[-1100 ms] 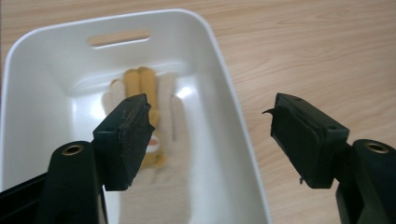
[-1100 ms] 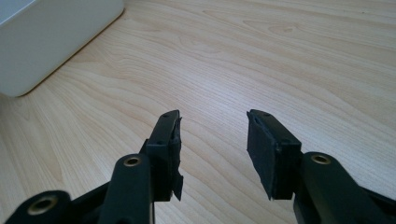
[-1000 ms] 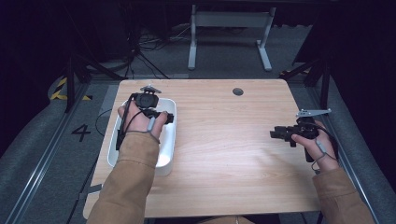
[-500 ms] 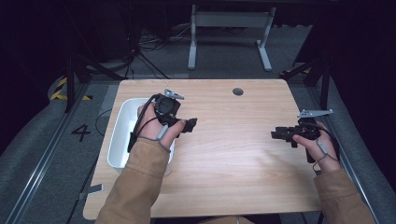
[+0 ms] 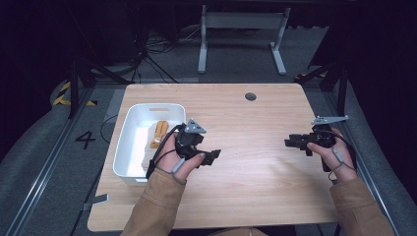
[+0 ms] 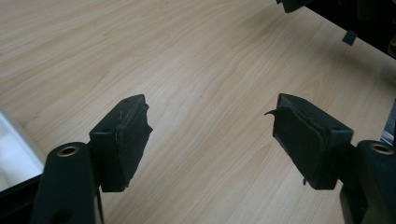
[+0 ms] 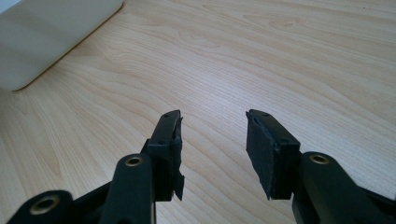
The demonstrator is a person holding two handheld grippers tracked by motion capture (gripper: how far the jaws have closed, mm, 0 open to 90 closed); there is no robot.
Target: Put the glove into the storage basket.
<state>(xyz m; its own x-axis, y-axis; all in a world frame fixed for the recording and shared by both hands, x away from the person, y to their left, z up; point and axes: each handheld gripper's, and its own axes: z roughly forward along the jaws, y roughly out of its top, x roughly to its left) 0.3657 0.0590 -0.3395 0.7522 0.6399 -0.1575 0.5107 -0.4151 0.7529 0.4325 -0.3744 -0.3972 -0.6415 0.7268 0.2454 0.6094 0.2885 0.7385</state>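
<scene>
left of centre in the high view, the left gripper (image 5: pixel 212 156) hovers with black jaws apart, empty, over pale woodgrain table (image 5: pixel 255 147), just beside a glossy white rectangular tub (image 5: pixel 129 147) holding orange sticks (image 5: pixel 158 133). at right, the right gripper (image 5: pixel 291 142) is likewise released.

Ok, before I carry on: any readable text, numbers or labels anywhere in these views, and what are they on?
"4": a dark numeral on the grey floor, left of the table.
White bin: no label or print can be made out.
Left gripper and right gripper: no legible marking in any view.
Yellow and black hazard stripes on the floor: a sign, no words.
</scene>
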